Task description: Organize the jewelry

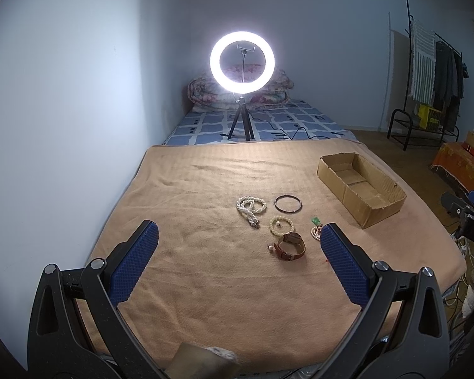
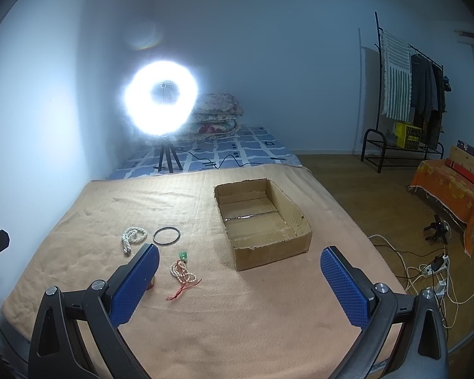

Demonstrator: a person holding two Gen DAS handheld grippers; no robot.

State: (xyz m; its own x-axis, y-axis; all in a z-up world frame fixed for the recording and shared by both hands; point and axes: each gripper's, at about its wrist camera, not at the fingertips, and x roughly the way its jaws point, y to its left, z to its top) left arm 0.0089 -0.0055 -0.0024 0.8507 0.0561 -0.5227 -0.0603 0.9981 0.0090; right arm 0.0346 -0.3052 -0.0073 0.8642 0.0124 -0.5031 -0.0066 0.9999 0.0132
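Note:
Jewelry lies on a tan blanket [image 1: 205, 278]: a white pearl necklace [image 1: 250, 209] [image 2: 132, 237], a dark bangle [image 1: 288, 203] [image 2: 166, 235], a cream bead bracelet [image 1: 281, 225], a brown leather watch [image 1: 290, 246], and a bead strand with green pendant and red cord [image 2: 182, 271] [image 1: 315, 228]. An empty cardboard box [image 1: 360, 186] [image 2: 262, 218] sits to their right. My left gripper [image 1: 240, 235] hovers open, short of the watch. My right gripper [image 2: 240, 260] hovers open with nothing between its fingers, the bead strand just ahead and to its left; its left finger hides the watch.
A lit ring light on a tripod [image 1: 242, 60] stands on the bed behind the blanket, with folded quilts [image 2: 216, 117] beyond. On the right are the wooden floor with cables [image 2: 426, 271], a clothes rack [image 2: 404, 94] and an orange-covered bench [image 2: 452, 186].

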